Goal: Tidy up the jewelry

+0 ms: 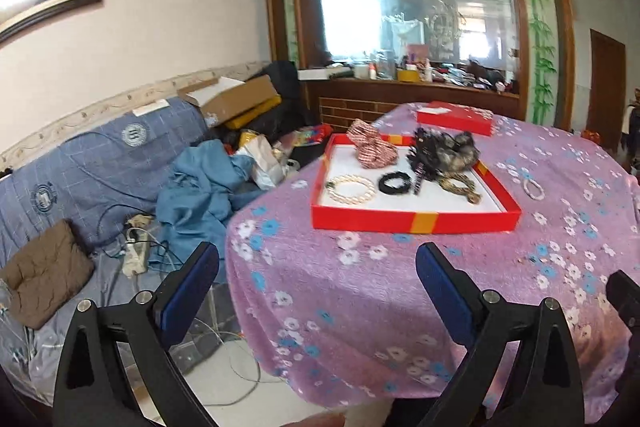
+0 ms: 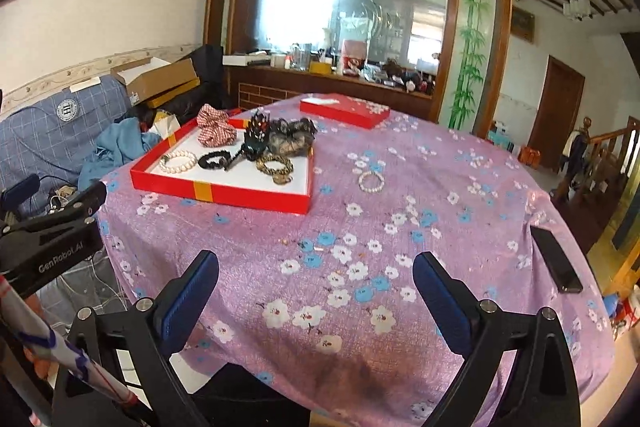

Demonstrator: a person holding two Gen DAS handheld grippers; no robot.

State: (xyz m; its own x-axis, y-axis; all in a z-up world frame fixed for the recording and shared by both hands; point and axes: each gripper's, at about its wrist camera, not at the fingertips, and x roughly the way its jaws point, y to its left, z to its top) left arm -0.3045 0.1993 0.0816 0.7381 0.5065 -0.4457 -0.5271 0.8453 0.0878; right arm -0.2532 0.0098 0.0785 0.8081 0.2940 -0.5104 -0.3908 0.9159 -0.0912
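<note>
Small white bead bracelet (image 2: 371,181) | loose on purple floral worktop (image 2: 440,227), right of red tray (image 2: 224,195) | your right gripper (image 2: 316,291) is nearer | both jaws wide, empty, left gripper (image 1: 318,285) too

Dark tangled hair-accessory pile (image 2: 276,139) in red tray's (image 2: 240,195) top: blurred, pieces indistinct. Black phone (image 2: 557,259) screen unreadable.
</note>
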